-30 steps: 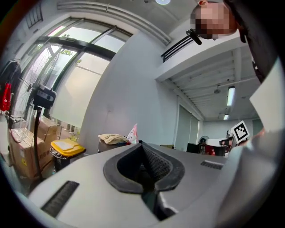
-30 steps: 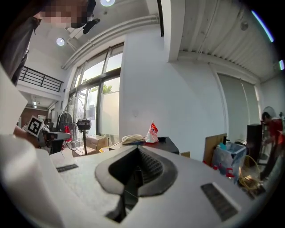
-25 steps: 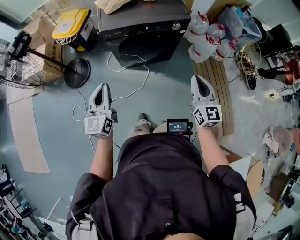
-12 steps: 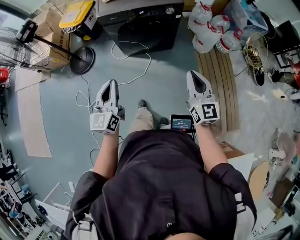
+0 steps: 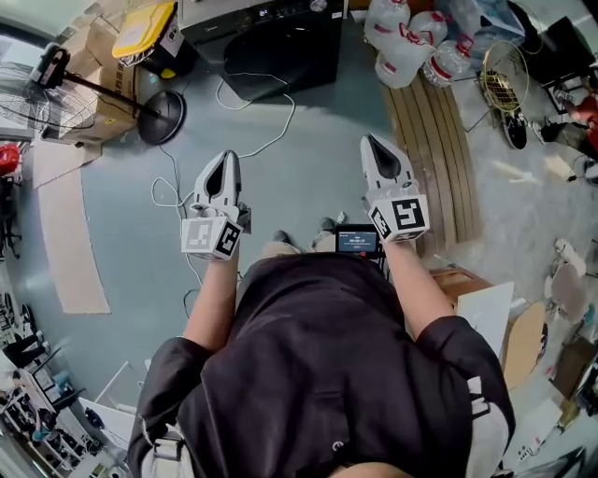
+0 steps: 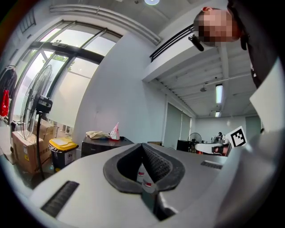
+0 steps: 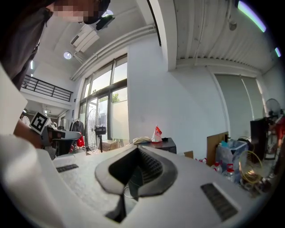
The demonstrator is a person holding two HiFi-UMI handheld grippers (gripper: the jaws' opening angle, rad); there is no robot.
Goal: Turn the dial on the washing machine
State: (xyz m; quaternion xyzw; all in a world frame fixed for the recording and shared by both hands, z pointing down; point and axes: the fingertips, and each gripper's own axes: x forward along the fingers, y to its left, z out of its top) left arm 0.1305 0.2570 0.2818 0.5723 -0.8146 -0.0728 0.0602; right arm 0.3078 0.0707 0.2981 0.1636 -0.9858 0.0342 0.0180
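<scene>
The black washing machine [image 5: 271, 42] stands far ahead on the floor, at the top edge of the head view, and its silver dial [image 5: 318, 6] just shows there. Both grippers hang in the air in front of the person, well short of the machine. My left gripper [image 5: 224, 159] is shut with nothing in it. My right gripper [image 5: 372, 143] is likewise shut and empty. In the left gripper view the washing machine [image 6: 104, 144] shows small beyond the closed jaws, with a cloth and a bag on top. In the right gripper view the washing machine [image 7: 161, 144] is equally distant.
A standing fan [image 5: 56, 70] and a yellow-lidded bin [image 5: 140, 26] are left of the machine. Several water bottles [image 5: 402, 42] lie to its right, above a slatted wooden board [image 5: 434, 159]. A white cable [image 5: 252, 131] loops over the floor. A small screen [image 5: 357, 241] sits at the person's chest.
In the head view the washing machine has slid toward the top edge and looks farther off. Both grippers stay shut and have drawn slightly closer together.
</scene>
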